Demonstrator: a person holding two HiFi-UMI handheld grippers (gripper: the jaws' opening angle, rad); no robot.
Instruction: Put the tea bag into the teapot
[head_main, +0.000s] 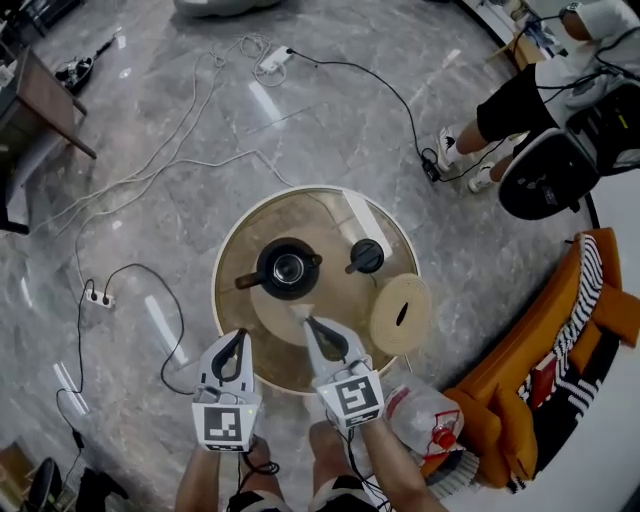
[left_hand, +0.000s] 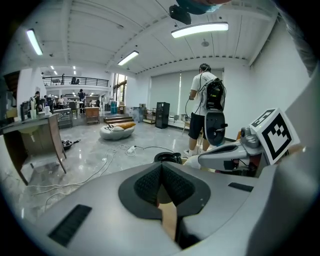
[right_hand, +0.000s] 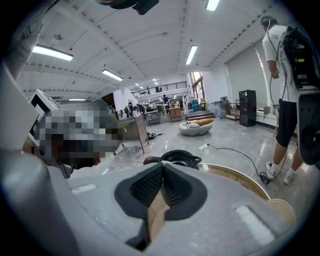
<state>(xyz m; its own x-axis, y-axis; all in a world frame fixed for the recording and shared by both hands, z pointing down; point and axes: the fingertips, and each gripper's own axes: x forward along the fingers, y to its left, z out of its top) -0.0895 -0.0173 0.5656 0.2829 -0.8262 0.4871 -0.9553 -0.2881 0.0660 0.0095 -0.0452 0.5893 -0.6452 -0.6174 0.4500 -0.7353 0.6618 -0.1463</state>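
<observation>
Table, round and tan, is carrying everything here. My left gripper is hovering over its near edge, jaws clenched on nothing. My right gripper is hanging further in, its pads pressing together on the tea bag. The teapot is standing upright and open-mouthed just beyond those tips, handle pointing to my left and spout to my right, so its long axis is running across me. A wooden disc with a slot is lying at the right rim. The black lid is sitting apart, right of the pot. The tea bag, a small pale scrap, is sticking out from my right tips toward the pot; I cannot tell its own long axis.
</observation>
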